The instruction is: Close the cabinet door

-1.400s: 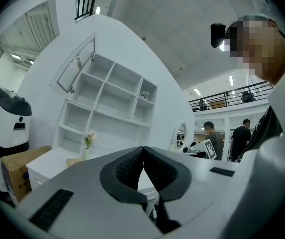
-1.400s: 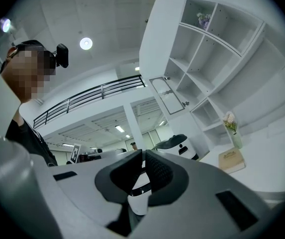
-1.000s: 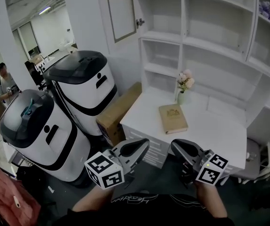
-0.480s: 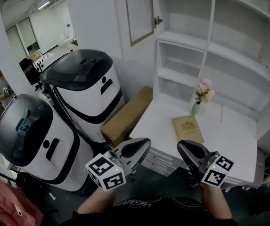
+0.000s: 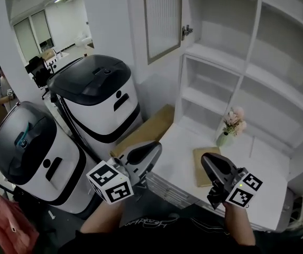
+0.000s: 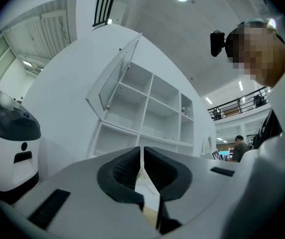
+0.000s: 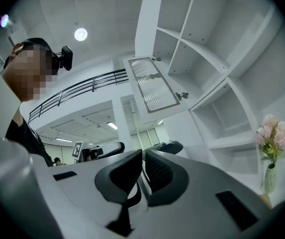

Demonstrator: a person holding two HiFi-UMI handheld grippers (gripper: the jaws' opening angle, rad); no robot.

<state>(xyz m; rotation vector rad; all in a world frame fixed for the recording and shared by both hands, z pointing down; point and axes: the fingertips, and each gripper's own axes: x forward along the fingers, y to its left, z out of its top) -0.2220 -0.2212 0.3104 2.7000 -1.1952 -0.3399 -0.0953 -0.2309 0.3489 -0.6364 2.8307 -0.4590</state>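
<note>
White shelves (image 5: 222, 97) fill the wall above a white desk (image 5: 265, 192). Low in front of the desk are the left gripper (image 5: 152, 149) and the right gripper (image 5: 208, 161), each with its jaws pressed together and nothing in them. Past them a tan book (image 5: 203, 165) lies on the desk near a vase of pink flowers (image 5: 230, 127), and high up at the left of the shelves the cabinet door (image 5: 163, 20) stands swung open, well apart from both grippers.

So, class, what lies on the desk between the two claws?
Head view: a tan book on the white desk, nearer the right claw than the left claw.
</note>
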